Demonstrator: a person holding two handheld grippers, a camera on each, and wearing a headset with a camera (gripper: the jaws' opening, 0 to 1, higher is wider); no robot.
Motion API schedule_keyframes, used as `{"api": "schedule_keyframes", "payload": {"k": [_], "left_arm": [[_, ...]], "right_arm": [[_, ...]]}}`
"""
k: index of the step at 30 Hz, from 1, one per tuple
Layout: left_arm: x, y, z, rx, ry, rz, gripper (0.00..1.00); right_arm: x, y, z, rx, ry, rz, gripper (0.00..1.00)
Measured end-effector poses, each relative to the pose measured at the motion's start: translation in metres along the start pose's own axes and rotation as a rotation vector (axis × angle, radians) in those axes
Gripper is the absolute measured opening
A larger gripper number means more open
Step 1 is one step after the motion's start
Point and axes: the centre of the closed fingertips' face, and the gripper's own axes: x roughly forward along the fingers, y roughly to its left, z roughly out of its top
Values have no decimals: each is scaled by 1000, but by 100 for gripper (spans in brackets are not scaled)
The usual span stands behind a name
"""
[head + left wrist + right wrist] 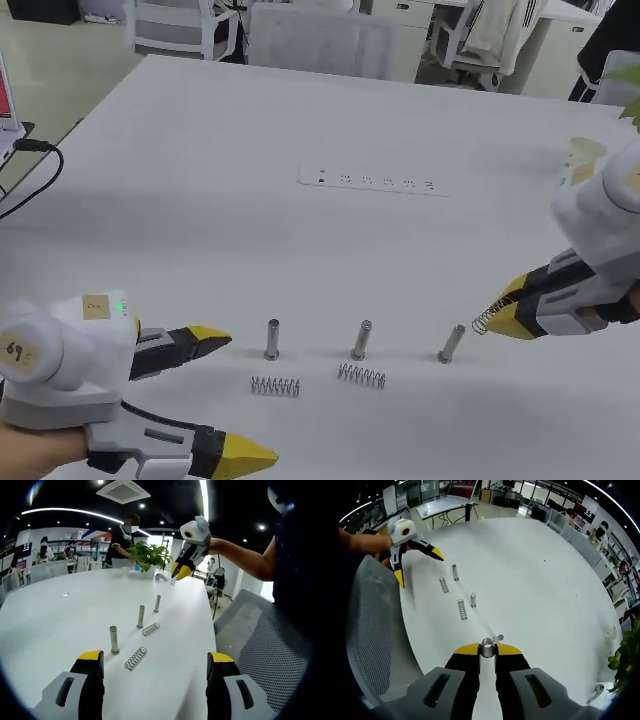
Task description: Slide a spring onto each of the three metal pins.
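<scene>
Three metal pins stand upright in a row on the white table: left pin (272, 340), middle pin (361, 340), right pin (451, 343). No pin carries a spring. Two loose springs lie in front of them, one (275, 385) by the left pin and one (361, 375) by the middle pin. My right gripper (506, 316) is shut on a third spring (488, 316), seen end-on between its tips (488, 649), just right of and above the right pin (497, 638). My left gripper (235, 400) hovers open left of the left pin (114, 640), nothing between its fingers.
A white power strip (372, 181) lies mid-table beyond the pins. A black cable (30, 170) runs along the left edge. Chairs stand past the far edge, a mesh chair (375, 630) at the near side, and a potted plant (147, 555) at the table's end.
</scene>
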Motion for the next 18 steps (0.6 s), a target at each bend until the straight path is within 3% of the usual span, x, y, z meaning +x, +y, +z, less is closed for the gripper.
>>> {"api": "schedule_keyframes", "payload": {"k": [18], "left_arm": [[2,-1,-4,-2,11,2,84]], "right_arm": [[26,-21,-8,10,59,22,8]]}}
